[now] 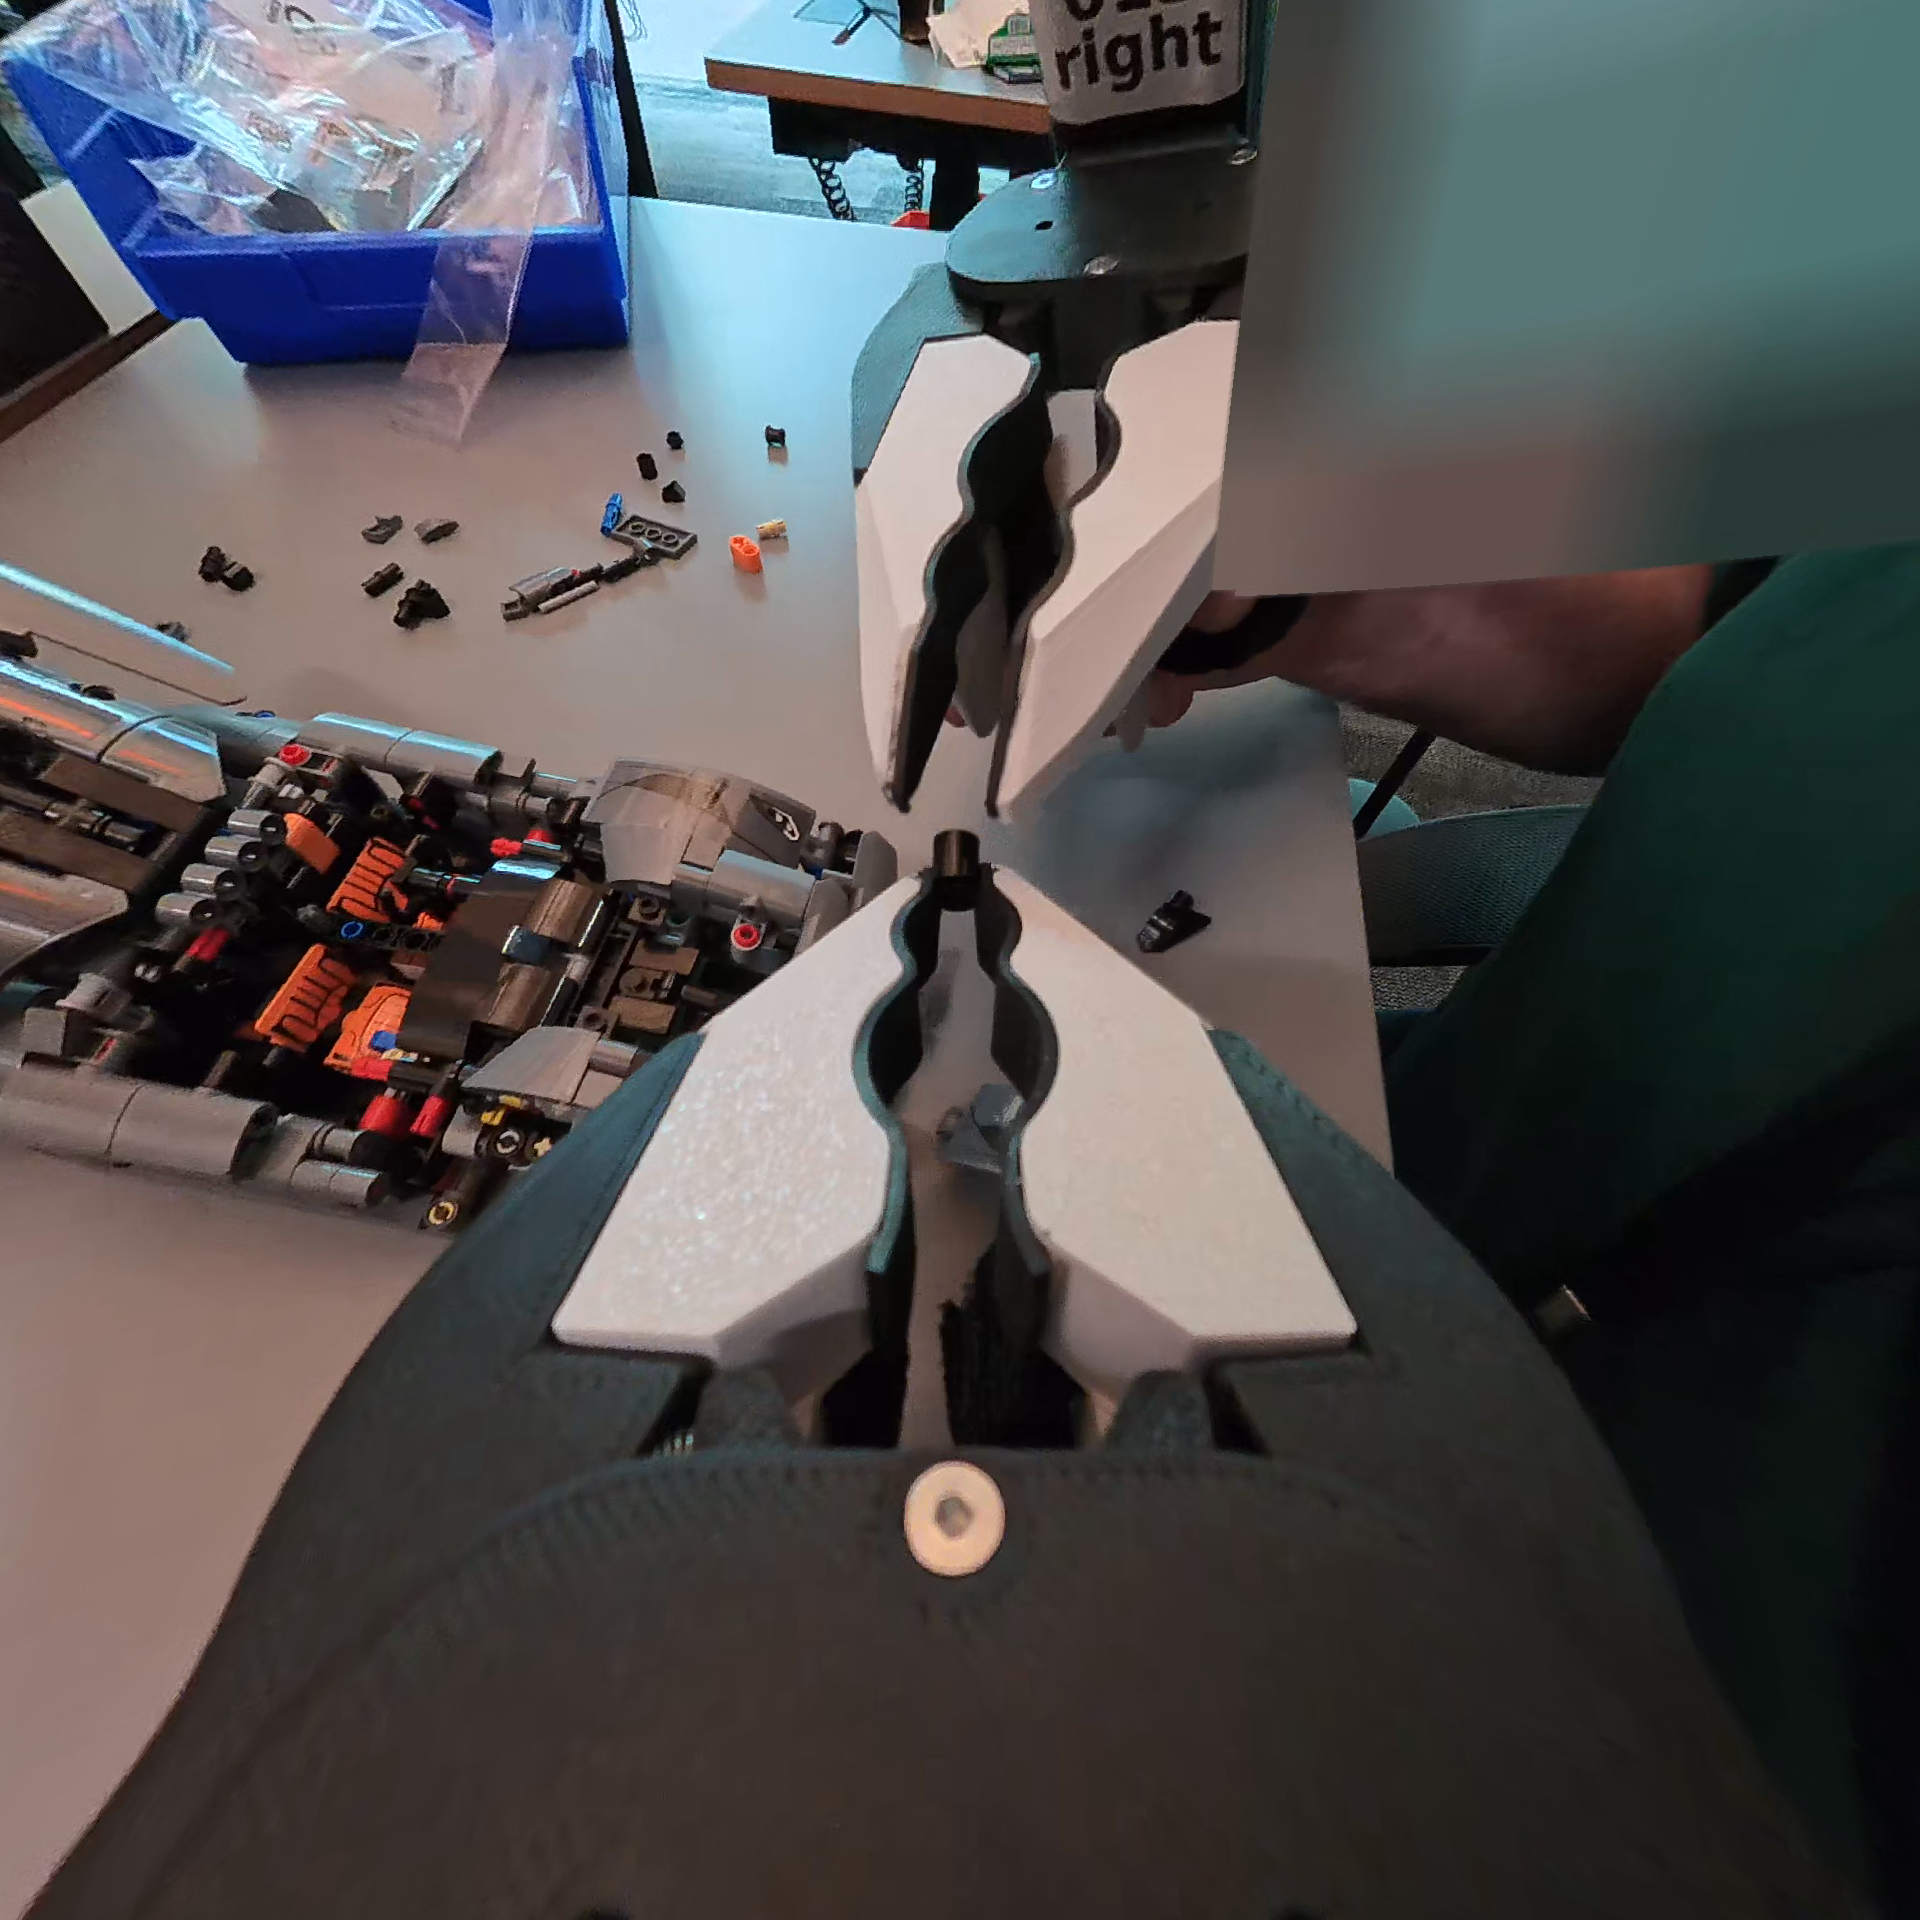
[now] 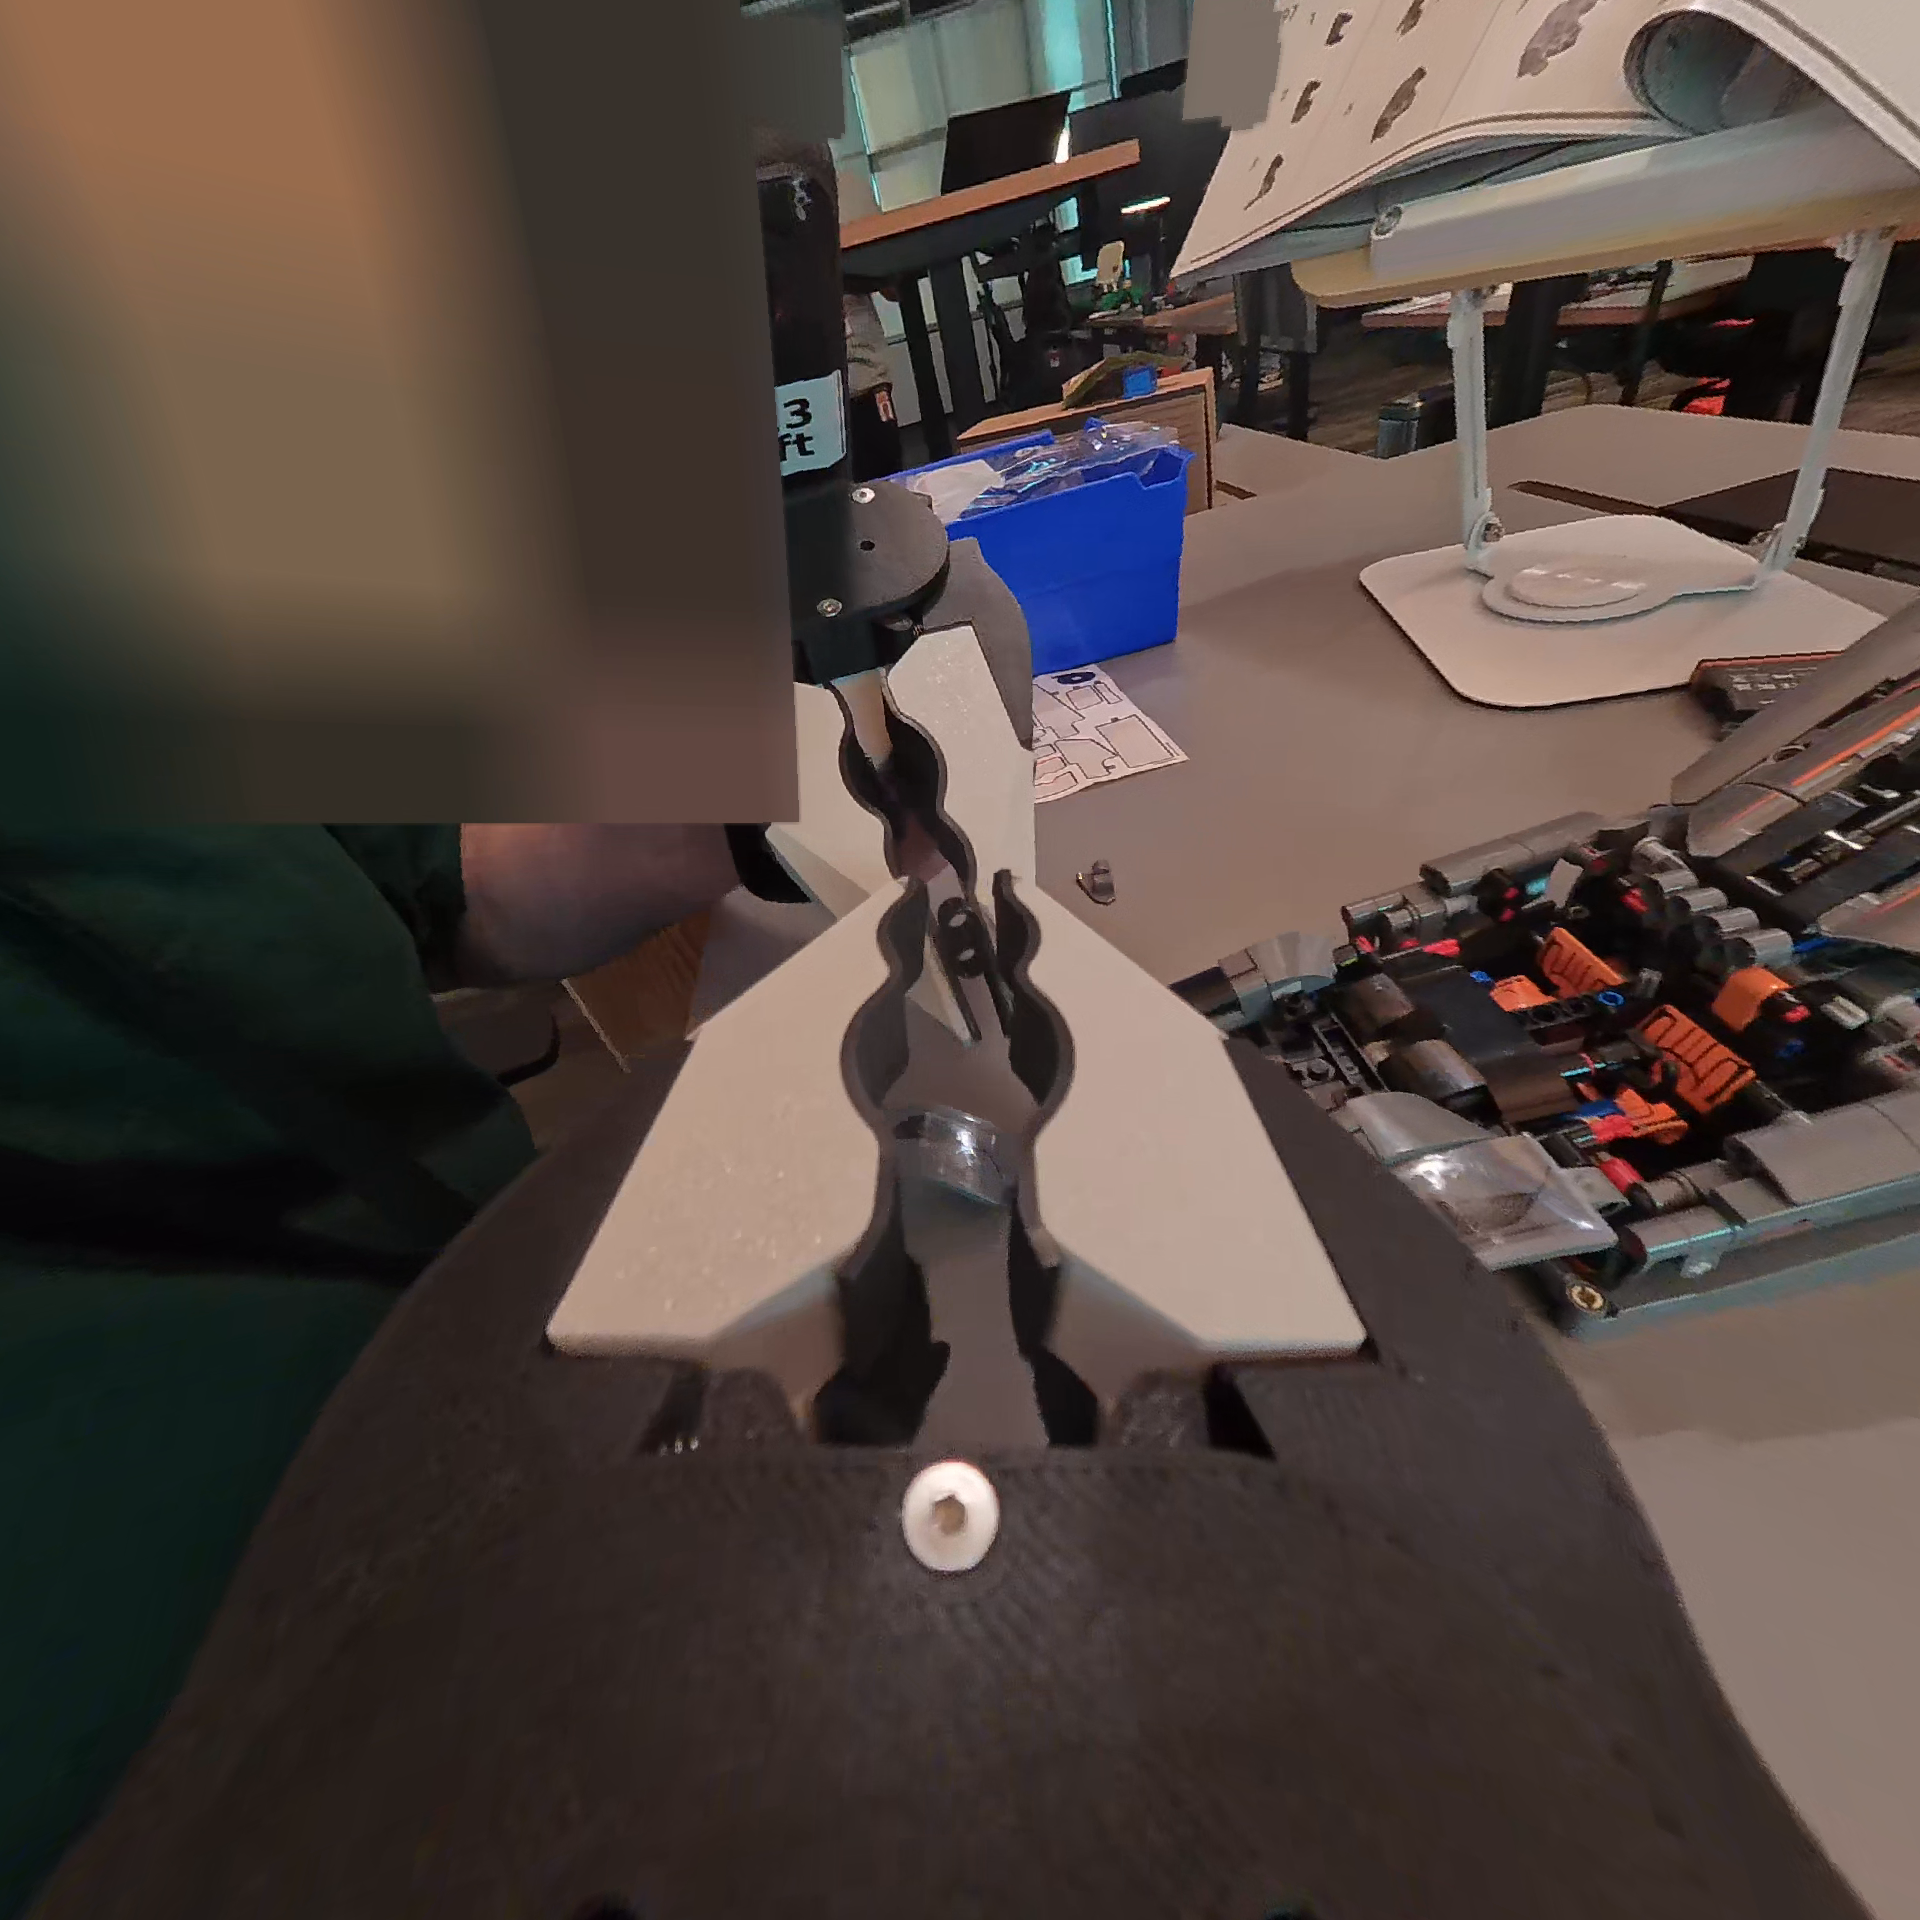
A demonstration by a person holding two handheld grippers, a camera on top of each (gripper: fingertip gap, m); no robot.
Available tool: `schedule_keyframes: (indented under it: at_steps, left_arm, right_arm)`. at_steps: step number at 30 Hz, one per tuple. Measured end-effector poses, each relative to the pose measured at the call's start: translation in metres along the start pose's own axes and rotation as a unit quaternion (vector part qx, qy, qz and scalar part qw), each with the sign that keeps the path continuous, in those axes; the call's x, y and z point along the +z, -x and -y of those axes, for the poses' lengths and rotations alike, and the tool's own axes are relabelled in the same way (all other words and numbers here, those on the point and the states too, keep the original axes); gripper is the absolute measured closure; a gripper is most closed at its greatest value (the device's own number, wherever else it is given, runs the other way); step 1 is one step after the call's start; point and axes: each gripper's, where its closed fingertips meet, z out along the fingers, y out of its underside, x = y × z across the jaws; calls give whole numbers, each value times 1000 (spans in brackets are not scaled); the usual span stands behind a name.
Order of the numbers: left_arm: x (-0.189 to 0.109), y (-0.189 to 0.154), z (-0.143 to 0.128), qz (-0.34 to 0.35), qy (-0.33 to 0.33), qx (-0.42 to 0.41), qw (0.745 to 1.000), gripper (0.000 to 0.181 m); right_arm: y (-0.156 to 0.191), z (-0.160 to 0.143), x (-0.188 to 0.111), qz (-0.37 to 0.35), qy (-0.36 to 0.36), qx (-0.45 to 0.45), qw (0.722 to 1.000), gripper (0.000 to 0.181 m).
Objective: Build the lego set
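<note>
Above the grey table's edge: two grippers meet tip to tip.
Left gripper clenches a small black connector piece; right gripper stands slightly parted, empty. The grey-and-orange brick car model lies half-built, loose parts unused.

The left tool has white fingers edged in wavy black, on a dark ribbed body, and pinches a small black piece. The right tool wears the same white and black. The counter is plain pale grey. The lego model is mostly silver-grey and black, with orange panels carrying black line patterns, plus red and blue pins. Loose pieces are black and dark grey; one is orange. The bin is bright blue, holding clear glossy bags. A white sheet bears blue outlines. The stand is white. The person's sleeve is dark green.
</note>
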Motion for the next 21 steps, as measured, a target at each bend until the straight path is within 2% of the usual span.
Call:
schedule_keyframes:
  at_steps: [5, 13, 21]
  left_arm:
    - [-8, 14, -10, 25, 22, 6, 999, 177]
    - [-34, 71, -40, 94, 97, -11, 991, 177]
    - [-32, 100, -70, 107, 185, -11, 977, 177]
  right_arm:
    - [-11, 1, -8, -19, -1, 3, 1000, 170]
    - [-39, 0, -29, -69, 4, 17, 997, 172]
    - [-59, -7, -39, -102, 27, 24, 994, 172]
